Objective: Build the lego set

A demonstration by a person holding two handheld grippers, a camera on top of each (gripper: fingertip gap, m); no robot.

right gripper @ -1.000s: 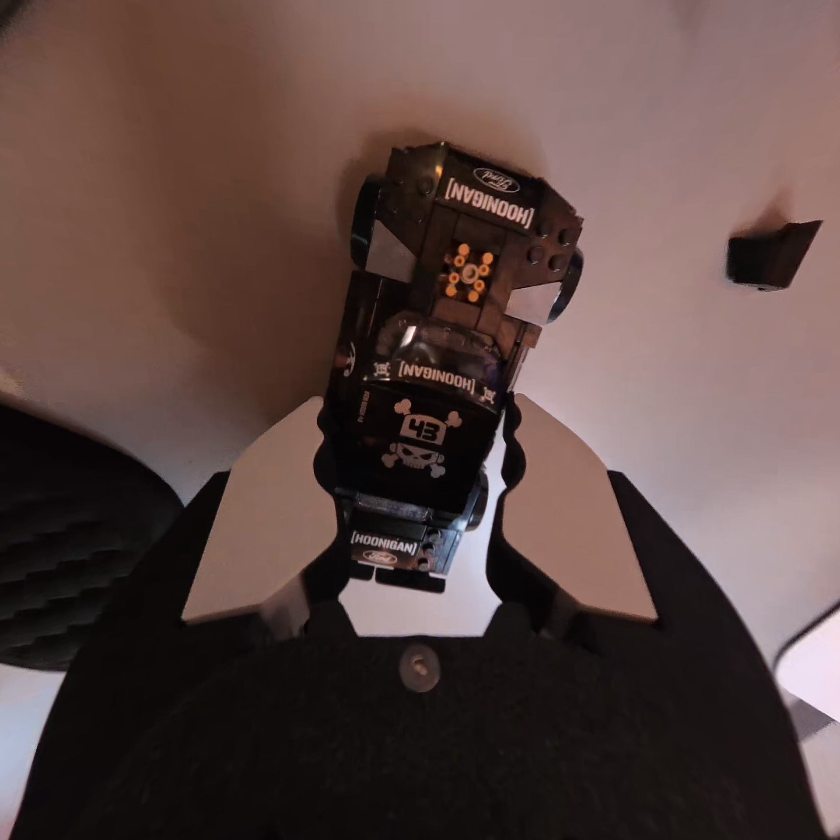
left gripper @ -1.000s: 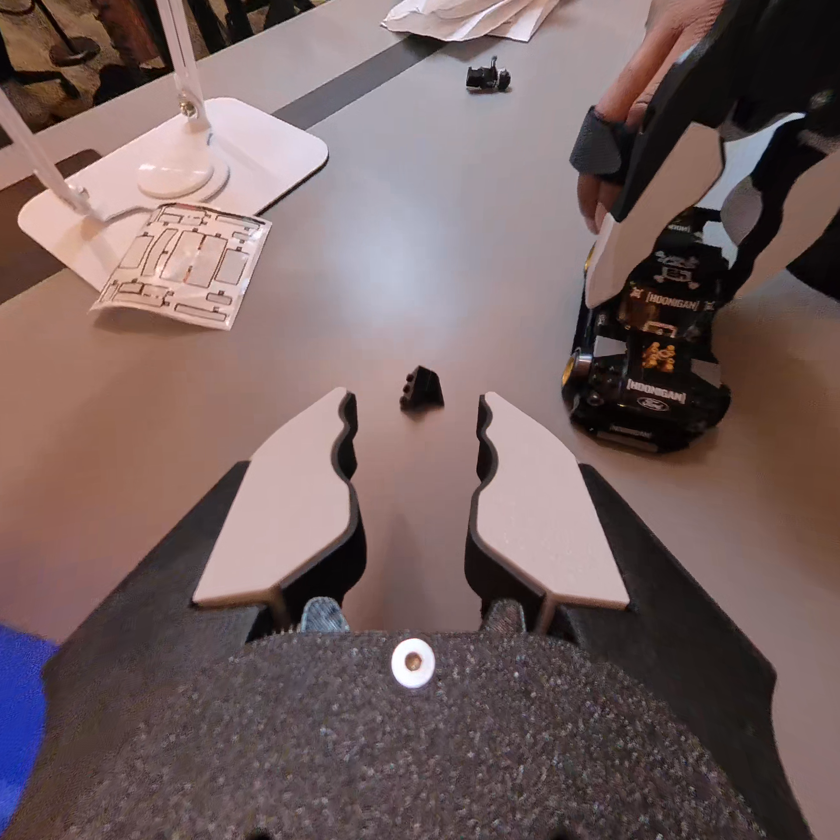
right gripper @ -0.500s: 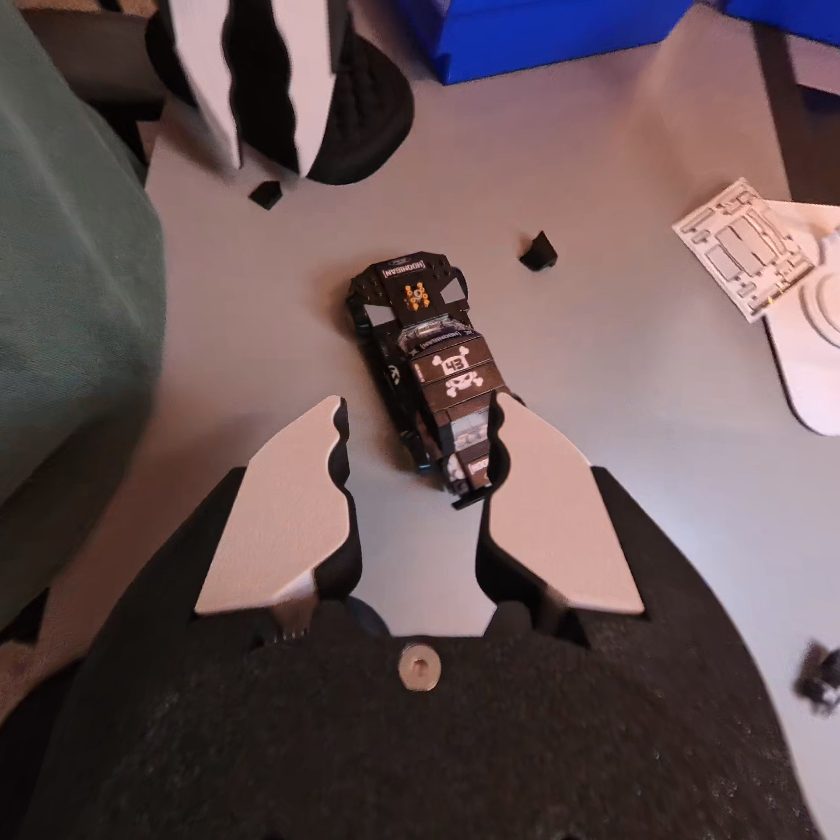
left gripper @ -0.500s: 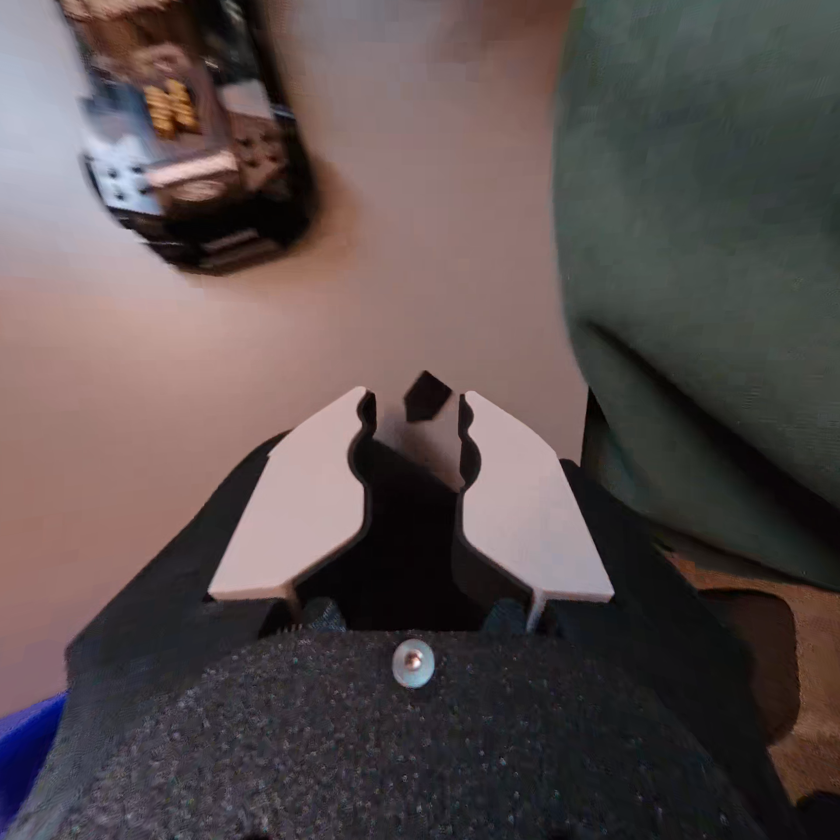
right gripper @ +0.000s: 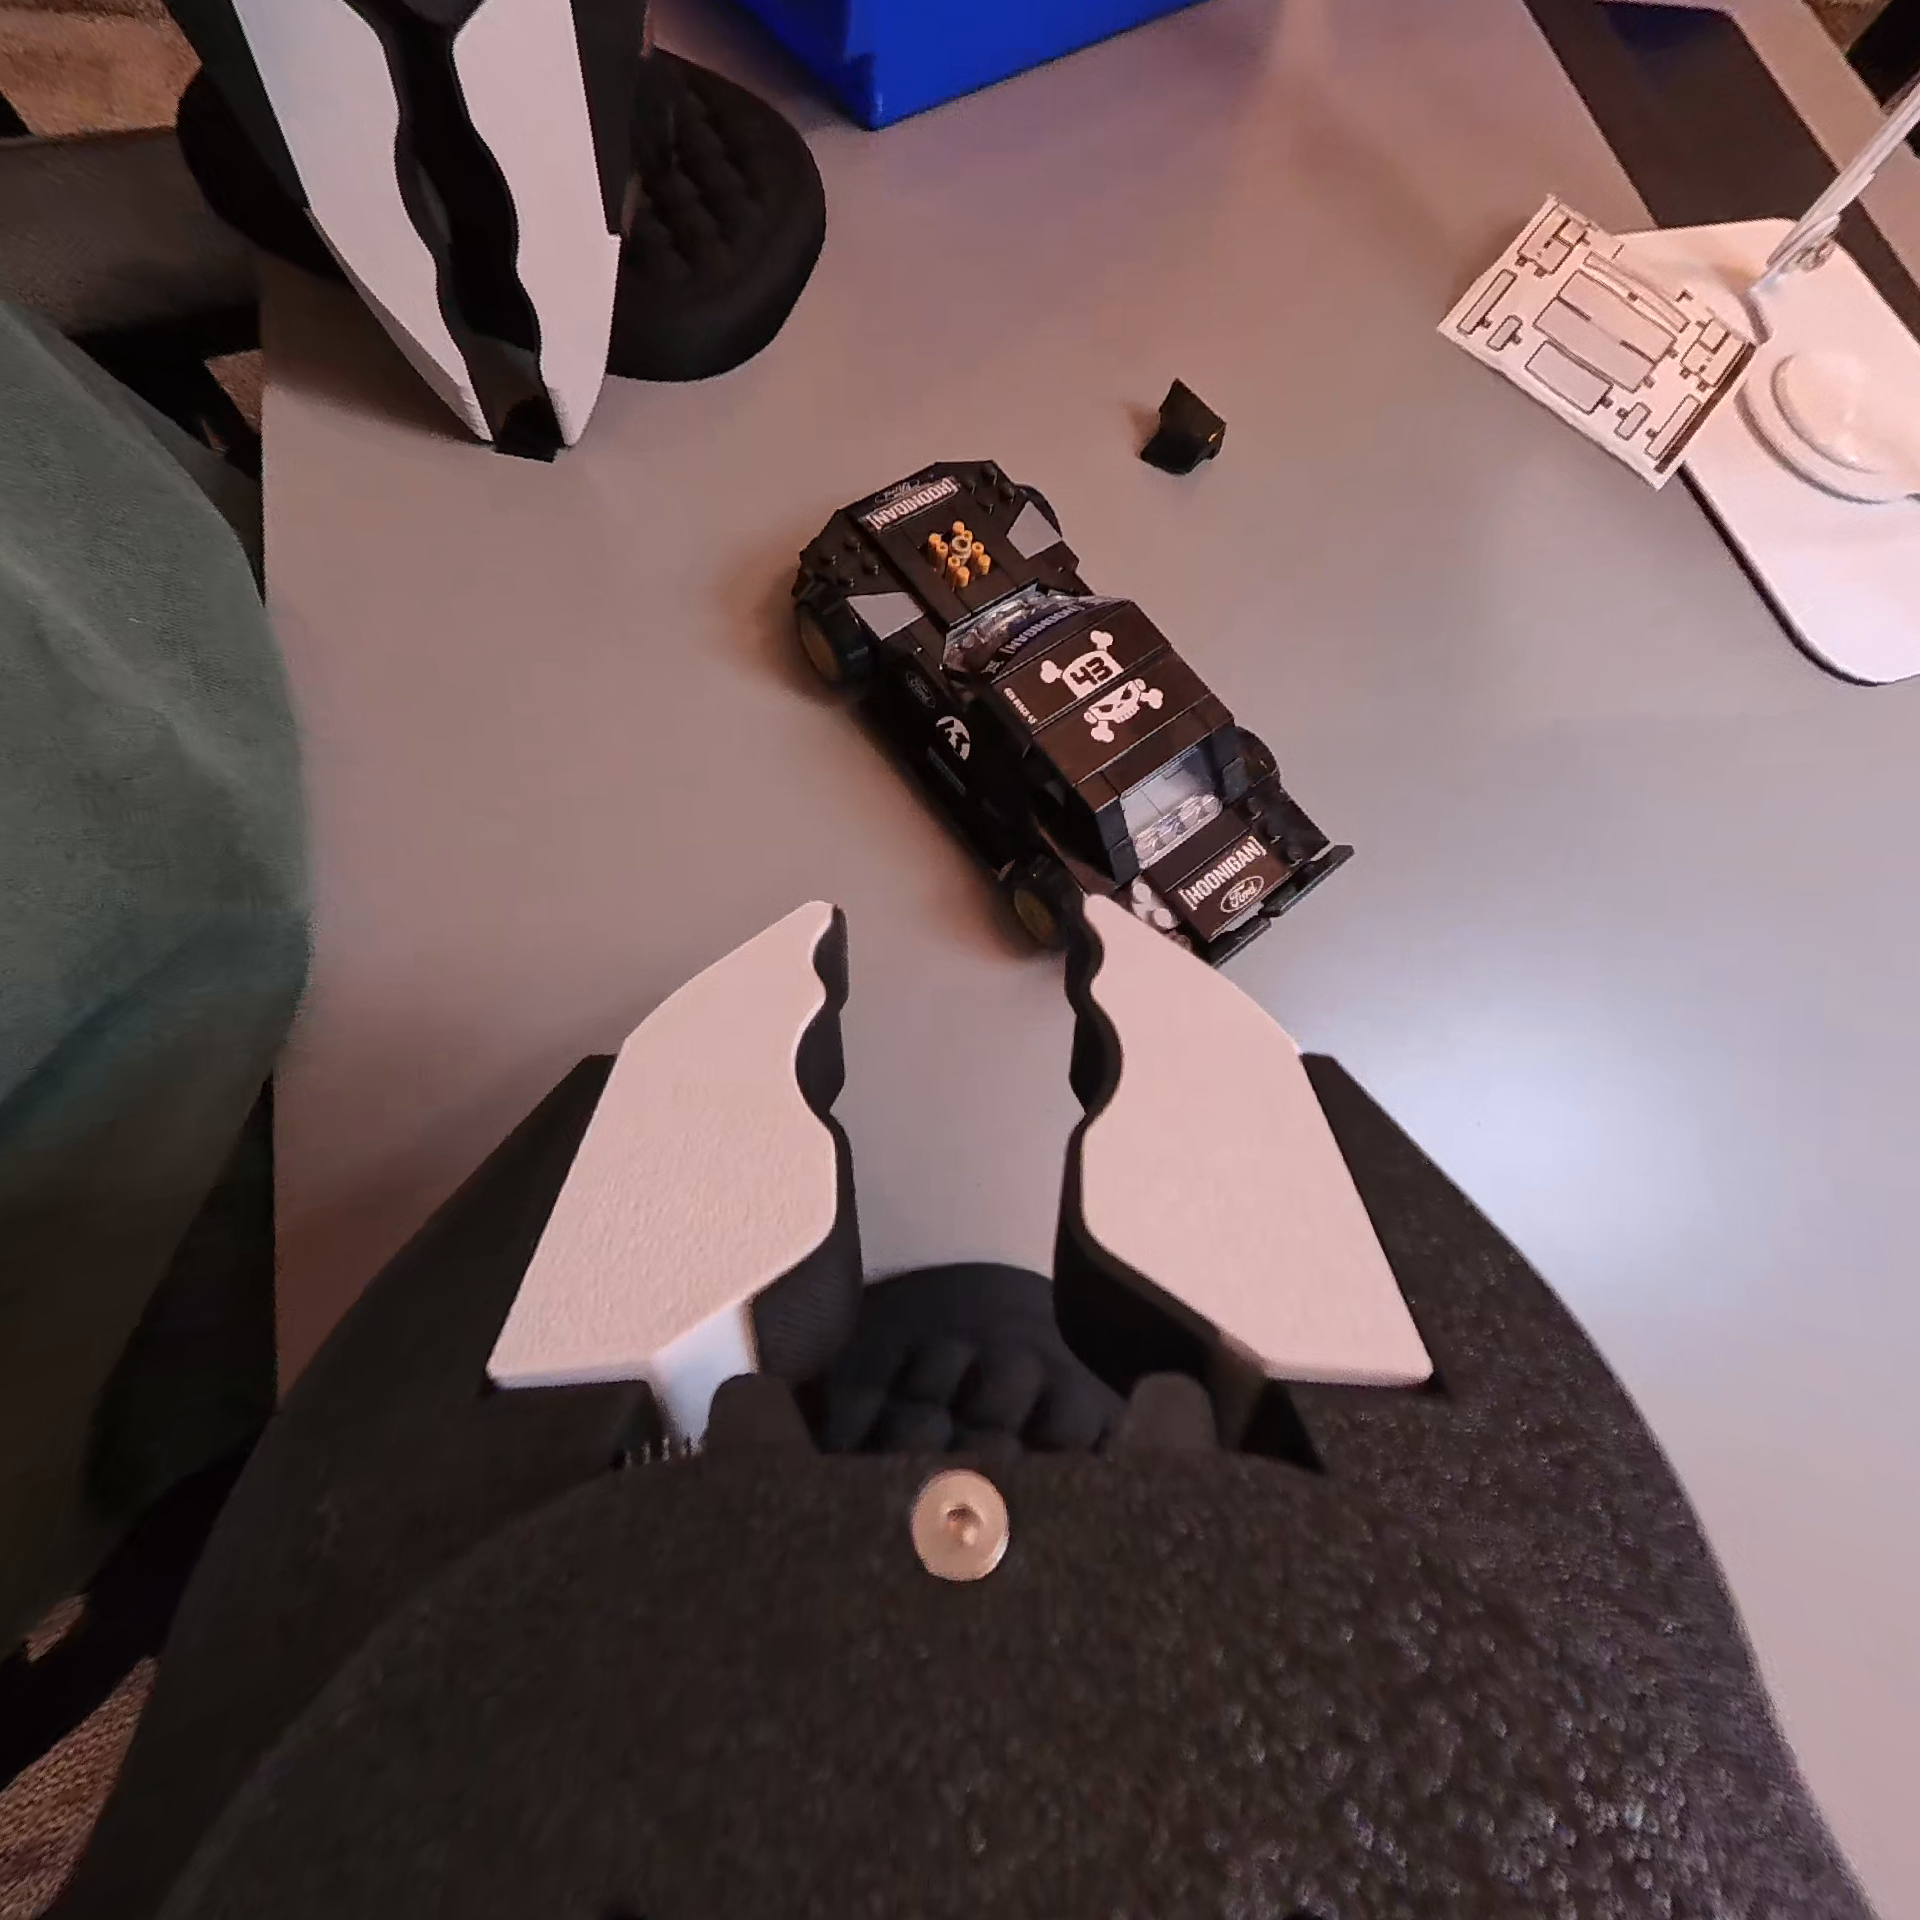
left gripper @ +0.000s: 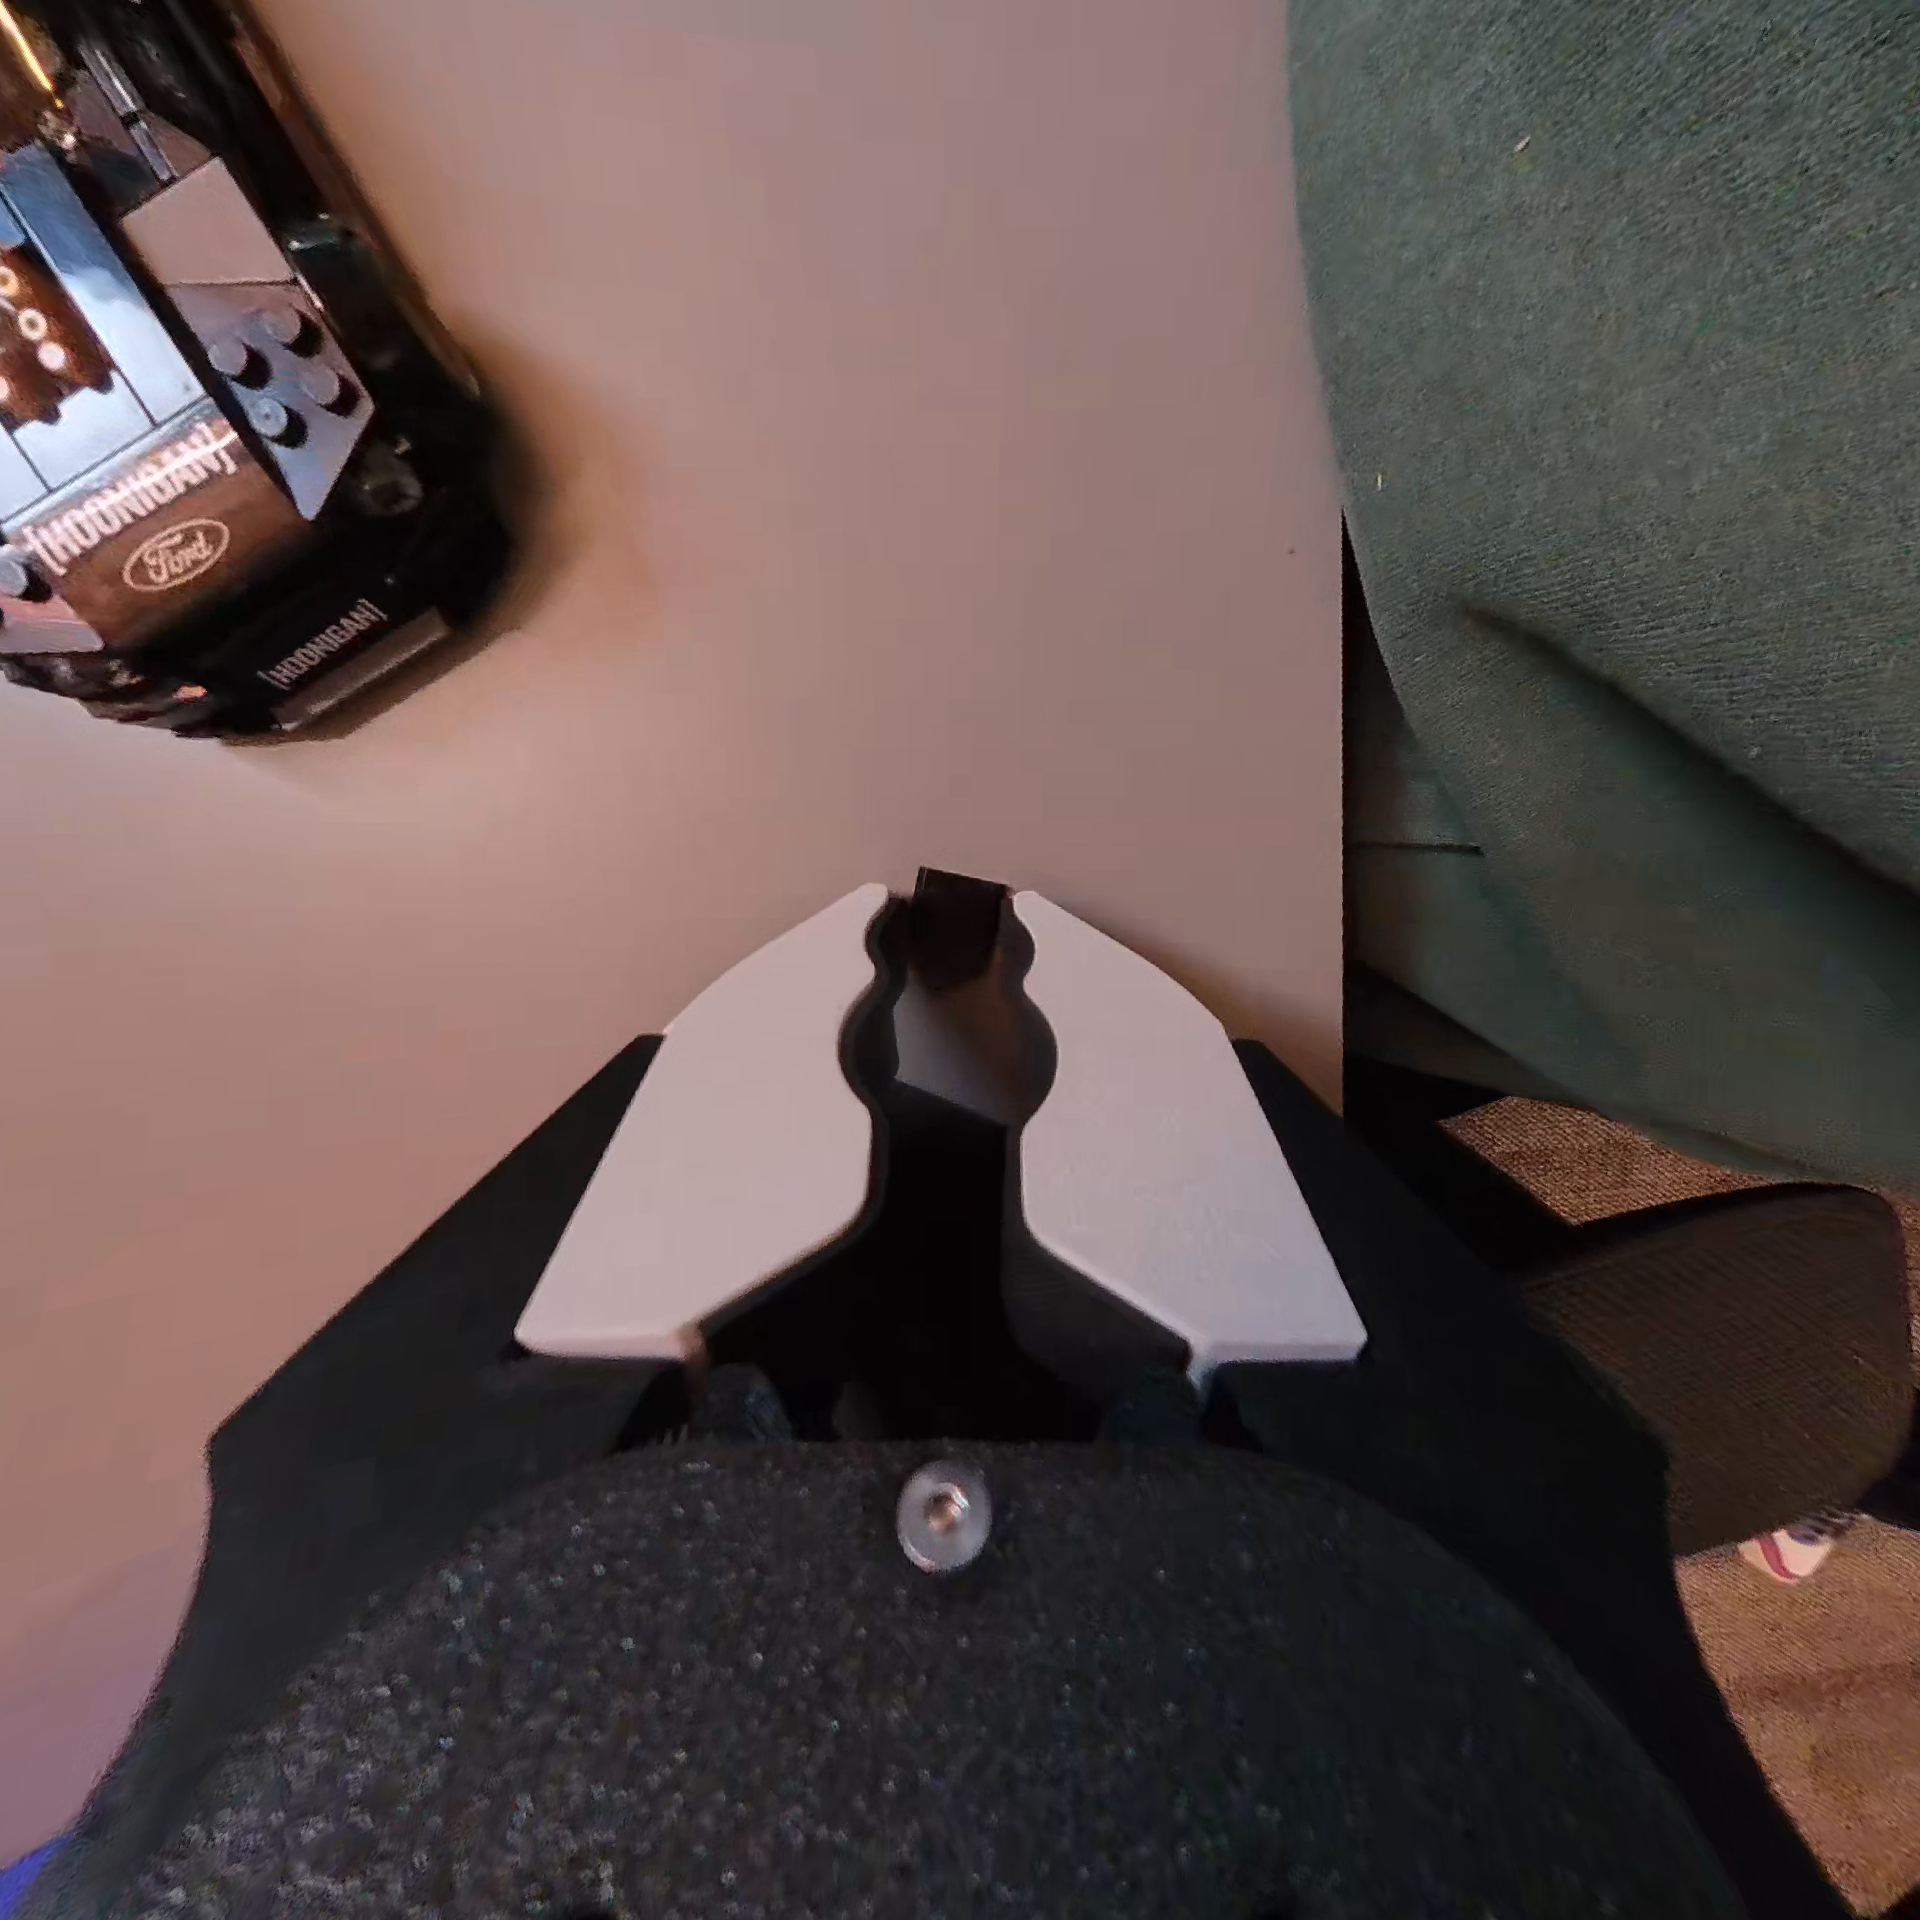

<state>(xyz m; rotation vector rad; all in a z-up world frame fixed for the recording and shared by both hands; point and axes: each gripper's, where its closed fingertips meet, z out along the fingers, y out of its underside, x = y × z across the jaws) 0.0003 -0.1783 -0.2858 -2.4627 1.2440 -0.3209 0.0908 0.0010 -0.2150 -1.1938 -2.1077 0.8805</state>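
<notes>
The black lego car [right gripper: 1060, 707] stands on the grey table [right gripper: 582, 727], free of both grippers; its front end shows in the left wrist view [left gripper: 208, 436]. My left gripper [left gripper: 951, 904] is shut on a small black lego piece [left gripper: 951, 940] at the table surface, close to the near table edge. In the right wrist view the left gripper [right gripper: 525, 421] points down with the piece [right gripper: 530, 434] between its tips. My right gripper [right gripper: 961, 920] is open and empty, just short of the car's rear. A second small black piece [right gripper: 1182, 428] lies beyond the car.
A sticker sheet [right gripper: 1590, 332] lies partly on a white lamp base [right gripper: 1849, 488] at the far right. A blue box [right gripper: 966, 52] stands at the far edge. A person in green clothing [left gripper: 1621, 416] is right beside the table edge [left gripper: 1340, 727]. The grippers' ends are close to 20 cm from one another.
My left gripper swung over to the piece near the table edge and closed on it. My right gripper let go of the car and drew back; the car now sits free.
</notes>
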